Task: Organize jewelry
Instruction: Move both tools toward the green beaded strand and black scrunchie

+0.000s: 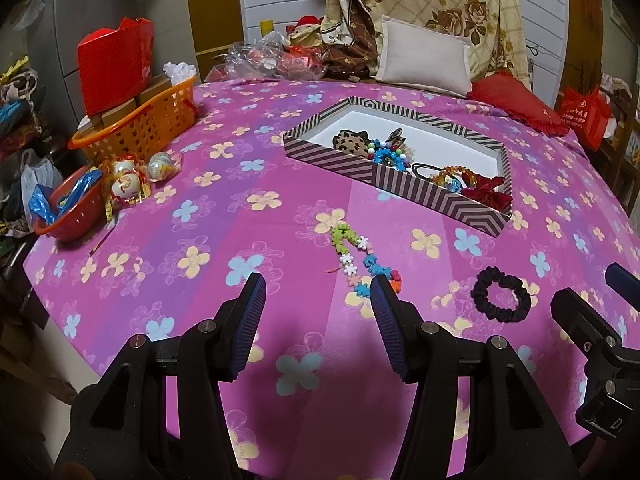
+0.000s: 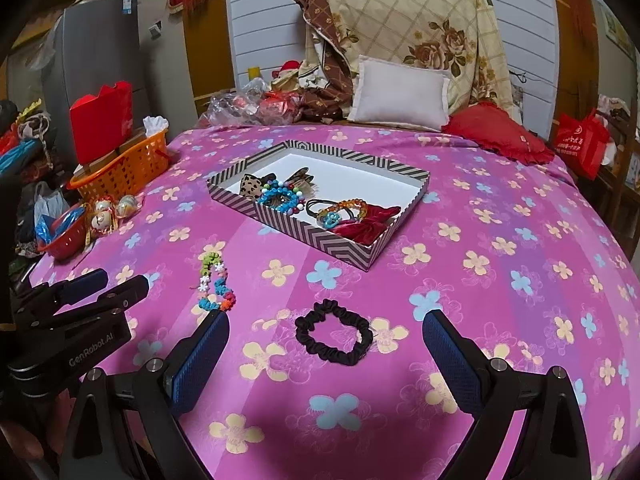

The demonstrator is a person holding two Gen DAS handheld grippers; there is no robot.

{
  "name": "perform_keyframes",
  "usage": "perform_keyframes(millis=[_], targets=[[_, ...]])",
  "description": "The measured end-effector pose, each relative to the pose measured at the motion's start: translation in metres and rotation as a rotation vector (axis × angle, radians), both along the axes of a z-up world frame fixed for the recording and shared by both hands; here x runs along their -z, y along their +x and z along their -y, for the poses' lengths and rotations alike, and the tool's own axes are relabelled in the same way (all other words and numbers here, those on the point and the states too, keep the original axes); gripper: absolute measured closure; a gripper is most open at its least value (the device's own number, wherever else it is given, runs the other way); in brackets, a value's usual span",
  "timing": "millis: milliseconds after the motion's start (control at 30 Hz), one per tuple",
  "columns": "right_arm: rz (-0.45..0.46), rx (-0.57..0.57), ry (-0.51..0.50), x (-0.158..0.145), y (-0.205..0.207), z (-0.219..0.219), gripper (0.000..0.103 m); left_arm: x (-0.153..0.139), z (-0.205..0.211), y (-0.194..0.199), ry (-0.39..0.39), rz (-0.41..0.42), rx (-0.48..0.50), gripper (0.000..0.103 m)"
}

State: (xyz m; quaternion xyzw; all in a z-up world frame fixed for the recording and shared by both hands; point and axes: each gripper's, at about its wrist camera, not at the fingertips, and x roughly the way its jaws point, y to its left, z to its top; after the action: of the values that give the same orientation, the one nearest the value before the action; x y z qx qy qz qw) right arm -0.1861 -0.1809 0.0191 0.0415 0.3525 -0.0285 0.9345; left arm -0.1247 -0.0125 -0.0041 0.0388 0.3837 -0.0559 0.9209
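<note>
A striped tray (image 1: 332, 160) (image 2: 304, 236) on the pink flowered cloth holds several bracelets, hair clips and a red bow (image 2: 368, 218). A colourful flower-bead bracelet (image 1: 354, 258) (image 2: 214, 280) lies on the cloth in front of the tray. A black scrunchie (image 1: 502, 294) (image 2: 334, 332) lies to its right. My left gripper (image 1: 318, 292) is open and empty, just short of the bead bracelet. My right gripper (image 2: 326, 332) is open and empty, with the scrunchie lying between its fingertips in view. Each gripper shows at the edge of the other's view.
An orange basket (image 1: 160, 120) with a red box, a red bowl (image 1: 68, 216) and wrapped eggs (image 1: 132, 176) stand at the table's left edge. Pillows (image 1: 424, 56) and a red cushion (image 1: 516, 100) lie behind the tray.
</note>
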Motion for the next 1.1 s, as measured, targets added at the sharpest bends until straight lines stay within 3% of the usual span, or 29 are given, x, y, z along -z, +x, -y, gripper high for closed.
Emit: perform_keyframes(millis=[733,1100], targets=[[-0.045,-0.028,-0.027,0.01,0.001,0.0,0.007,0.006,-0.004,-0.001,-0.001,-0.021,0.0,0.049],[-0.116,0.015,0.064,0.031,0.005,0.038,0.008,0.02,-0.056,0.032,-0.123,-0.146,-0.026,0.049]])
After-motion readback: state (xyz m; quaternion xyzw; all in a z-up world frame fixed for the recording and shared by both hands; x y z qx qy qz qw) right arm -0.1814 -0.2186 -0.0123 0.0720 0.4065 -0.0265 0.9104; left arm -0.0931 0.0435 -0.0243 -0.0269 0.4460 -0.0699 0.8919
